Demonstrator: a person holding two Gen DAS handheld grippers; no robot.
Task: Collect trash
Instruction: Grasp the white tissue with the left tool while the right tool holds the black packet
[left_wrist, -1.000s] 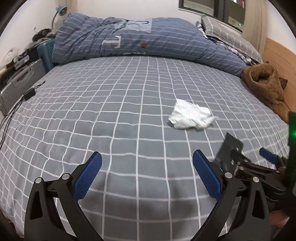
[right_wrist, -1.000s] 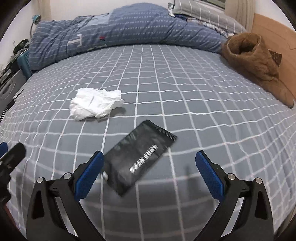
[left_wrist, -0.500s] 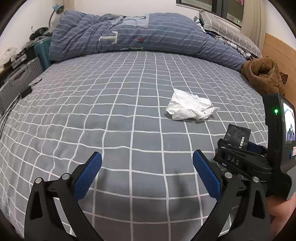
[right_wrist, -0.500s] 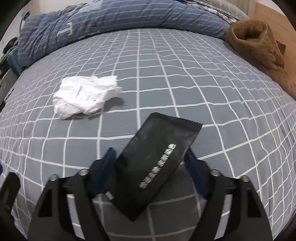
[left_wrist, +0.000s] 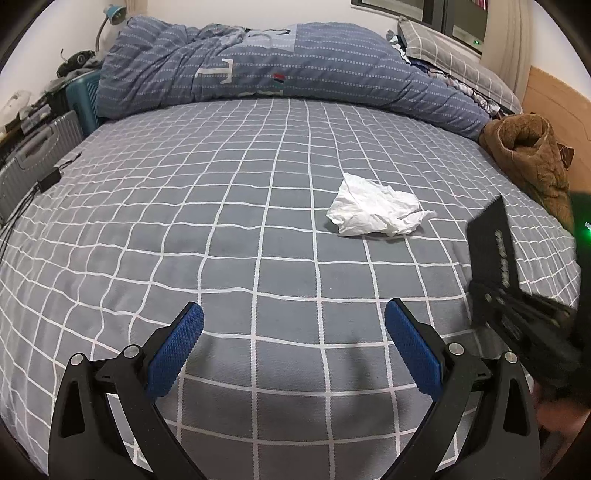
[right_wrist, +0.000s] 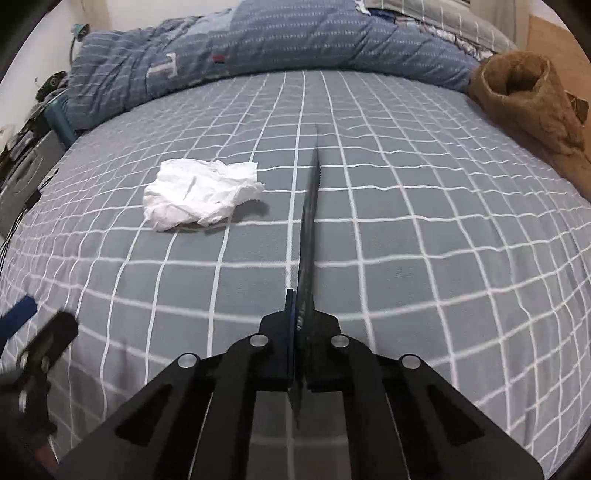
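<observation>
R hand-held gripper (right_wrist: 300, 325) is clamping fully closed on the black sachet (right_wrist: 309, 229), pads pinching its lower part; the sachet is standing edge-on, lifted off the bed (right_wrist: 424, 258), pointing to 12 o'clock. Crumpled white tissue (right_wrist: 201, 197) is lying on the bed at approx 10 o'clock from the sachet, apart from it. L hand-held gripper (left_wrist: 293, 350) is hovering w/ jaws spread wide, nothing btwn them; tissue (left_wrist: 375, 216) at its 1 o'clock, sachet (left_wrist: 495, 243) at 3.

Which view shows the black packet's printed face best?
The left wrist view: the black packet stands tilted there with its white lettering visible, pinched by the right gripper. The right wrist view shows it only edge-on, as a thin dark sliver.
</observation>
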